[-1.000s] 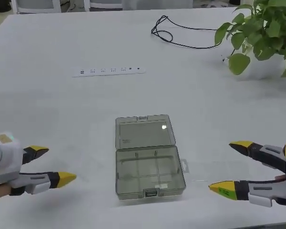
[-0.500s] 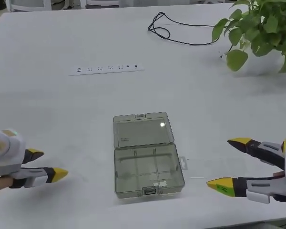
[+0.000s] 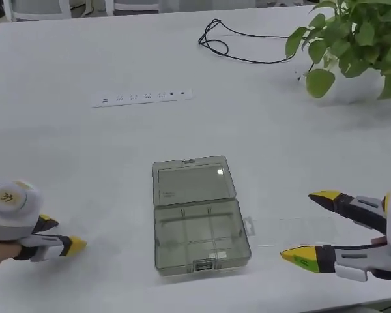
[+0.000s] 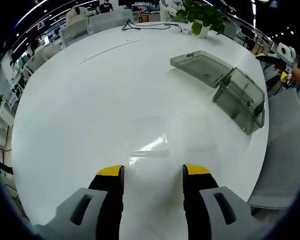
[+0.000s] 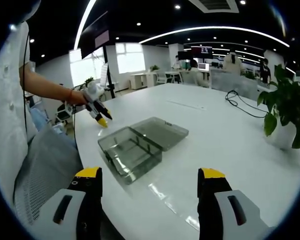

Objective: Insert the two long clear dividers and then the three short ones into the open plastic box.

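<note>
The plastic box (image 3: 201, 225) is a smoky, see-through rectangular case with rounded corners. It lies open on the smooth white counter (image 3: 85, 150). Its flat lid (image 3: 194, 181) is folded back on the far side of the box, and the shallow base has moulded ribs and a small latch (image 3: 204, 264) on its near edge. Thin clear dividers (image 3: 300, 229), glassy and hard to make out, lie flat just to the right of the box. Another clear strip (image 4: 149, 148) glints on the counter left of the box, right in front of the left hand-held gripper (image 4: 153, 171).

That left hand-held gripper (image 3: 62, 233) hovers low, well to the left of the box. Its yellow-tipped jaws are parted and grasp nothing. The right hand-held gripper (image 3: 307, 226) sits level to the right of the box, pointing toward it. Its jaws are spread wide and also hold nothing.

Far beyond the box are a flat white power strip (image 3: 142, 97), a looped black cable (image 3: 247, 49) and a leafy green plant (image 3: 352, 39).
</note>
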Available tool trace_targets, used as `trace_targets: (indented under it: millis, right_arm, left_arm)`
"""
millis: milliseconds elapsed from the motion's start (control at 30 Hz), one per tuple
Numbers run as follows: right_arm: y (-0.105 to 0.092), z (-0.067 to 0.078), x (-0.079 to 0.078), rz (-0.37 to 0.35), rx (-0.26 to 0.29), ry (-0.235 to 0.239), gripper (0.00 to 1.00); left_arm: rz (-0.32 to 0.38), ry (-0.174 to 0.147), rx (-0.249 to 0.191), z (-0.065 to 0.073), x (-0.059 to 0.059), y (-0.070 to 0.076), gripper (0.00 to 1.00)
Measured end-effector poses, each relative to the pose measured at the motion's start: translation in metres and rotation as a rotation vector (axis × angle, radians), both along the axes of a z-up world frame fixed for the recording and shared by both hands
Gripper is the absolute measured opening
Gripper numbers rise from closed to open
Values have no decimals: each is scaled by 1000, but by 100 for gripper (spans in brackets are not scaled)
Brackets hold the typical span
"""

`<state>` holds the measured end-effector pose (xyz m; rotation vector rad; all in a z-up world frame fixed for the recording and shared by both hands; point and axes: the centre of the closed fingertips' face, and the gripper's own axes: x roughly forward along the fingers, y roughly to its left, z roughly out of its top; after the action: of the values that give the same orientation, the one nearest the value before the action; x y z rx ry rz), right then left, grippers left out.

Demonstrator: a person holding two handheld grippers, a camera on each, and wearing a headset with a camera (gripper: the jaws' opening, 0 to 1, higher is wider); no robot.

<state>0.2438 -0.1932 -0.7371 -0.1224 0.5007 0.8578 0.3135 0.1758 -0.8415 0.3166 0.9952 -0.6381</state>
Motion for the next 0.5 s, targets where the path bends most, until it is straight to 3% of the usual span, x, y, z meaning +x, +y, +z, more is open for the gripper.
trace_targets:
  millis: [100, 267, 500]
  right_arm:
    - [-1, 0, 0, -2, 0, 0, 79]
    - [-2, 0, -1, -6, 1, 0, 78]
    - [-3, 0, 0, -10, 5, -1, 78]
  left_arm:
    - [8, 16, 8, -3, 0, 0, 46]
    - [-12, 11, 57, -4, 1, 2, 42]
    - [3, 15, 60, -3, 0, 0, 39]
